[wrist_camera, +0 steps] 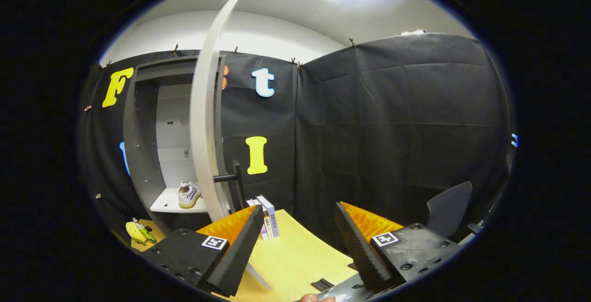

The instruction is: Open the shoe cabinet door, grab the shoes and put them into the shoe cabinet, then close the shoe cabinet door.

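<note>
Resting inside open cabinet point(143, 122): white shoe point(188, 194); gripper point(295, 242) spread, empty.

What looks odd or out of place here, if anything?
Nothing looks spilled or broken. The cabinet door stands open, edge-on, beyond the open gripper. A white shoe sits upright on the shelf inside. Books stand on the table. A banana lies at the table's far corner, unexpected beside a shoe cabinet.
</note>
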Motion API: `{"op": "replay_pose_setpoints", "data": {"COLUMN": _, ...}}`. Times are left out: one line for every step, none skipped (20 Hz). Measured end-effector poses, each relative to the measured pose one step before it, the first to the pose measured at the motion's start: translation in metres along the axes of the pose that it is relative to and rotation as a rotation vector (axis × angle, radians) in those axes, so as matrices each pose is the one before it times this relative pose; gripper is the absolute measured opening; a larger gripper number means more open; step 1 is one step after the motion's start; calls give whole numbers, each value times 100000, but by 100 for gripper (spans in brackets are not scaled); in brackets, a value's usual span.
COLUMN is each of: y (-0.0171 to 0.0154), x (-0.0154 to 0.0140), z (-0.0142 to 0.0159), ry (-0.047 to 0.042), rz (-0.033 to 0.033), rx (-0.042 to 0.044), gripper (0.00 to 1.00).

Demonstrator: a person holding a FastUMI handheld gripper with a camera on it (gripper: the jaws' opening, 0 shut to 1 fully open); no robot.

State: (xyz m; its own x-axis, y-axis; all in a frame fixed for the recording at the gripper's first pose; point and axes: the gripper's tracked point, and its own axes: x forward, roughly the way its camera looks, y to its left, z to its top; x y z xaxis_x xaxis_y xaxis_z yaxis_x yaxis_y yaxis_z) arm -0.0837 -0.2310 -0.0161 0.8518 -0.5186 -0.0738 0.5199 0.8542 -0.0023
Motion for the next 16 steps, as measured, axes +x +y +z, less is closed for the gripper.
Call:
{"op": "replay_pose_setpoints", "data": {"y": -69, "x": 924, "z": -564, "ry": 2113, "rz": 411, "rx": -661, "gripper": 97}}
{"op": "replay_pose_setpoints", "data": {"y": 467, "x": 621, "z": -419, "ry": 2195, "rz": 1901, "rx": 1126, "gripper": 98}}
{"op": "replay_pose_setpoints", "data": {"y": 715, "x": 181, "z": -377, "ry": 1784, "rz": 2497, "rx": 1331, "gripper": 98}}
{"op": "replay_pose_setpoints", "data": {"y": 455, "x": 247, "z": -58, "ry": 421, "rz": 1682, "rx": 182, "gripper": 98}}
{"op": "replay_pose_setpoints", "data": {"y": 253, "x": 306, "z": 32, "ry": 34, "rz": 1291, "rx": -128, "gripper": 98}}
{"op": "replay_pose_setpoints", "data": {"y": 433, "x": 6, "z": -39, "ry": 586, "rz": 1179, "rx": -30, "gripper": 98}}
{"op": "replay_pose_setpoints", "data": {"y": 131, "x": 59, "z": -106, "ry": -142, "rz": 248, "rx": -374, "gripper": 97}}
{"op": "replay_pose_setpoints", "data": {"y": 189, "x": 2, "z": 46, "ry": -437, "rz": 661, "rx": -568, "gripper": 97}}
{"op": "replay_pose_setpoints", "data": {"y": 291, "x": -25, "z": -76, "ry": -24, "rz": 1057, "rx": -55, "gripper": 96}}
{"op": "replay_pose_setpoints", "data": {"y": 306, "x": 4, "z": -66, "ry": 270, "rz": 903, "rx": 616, "gripper": 96}}
{"op": "replay_pose_setpoints", "data": {"y": 255, "x": -221, "z": -132, "ry": 473, "rz": 709, "rx": 979, "gripper": 97}}
{"op": "replay_pose_setpoints", "data": {"y": 315, "x": -187, "z": -100, "ry": 336, "rz": 549, "rx": 728, "gripper": 97}}
{"op": "replay_pose_setpoints", "data": {"y": 310, "x": -237, "z": -93, "ry": 166, "rz": 396, "rx": 473, "gripper": 97}}
{"op": "replay_pose_setpoints", "data": {"y": 460, "x": -130, "z": -48, "ry": 25, "rz": 428, "rx": 560, "gripper": 97}}
{"op": "replay_pose_setpoints", "data": {"y": 537, "x": -396, "z": -267, "ry": 331, "rz": 904, "rx": 301, "gripper": 97}}
{"op": "replay_pose_setpoints", "data": {"y": 604, "x": -354, "z": -88, "ry": 190, "rz": 1303, "rx": 24, "gripper": 97}}
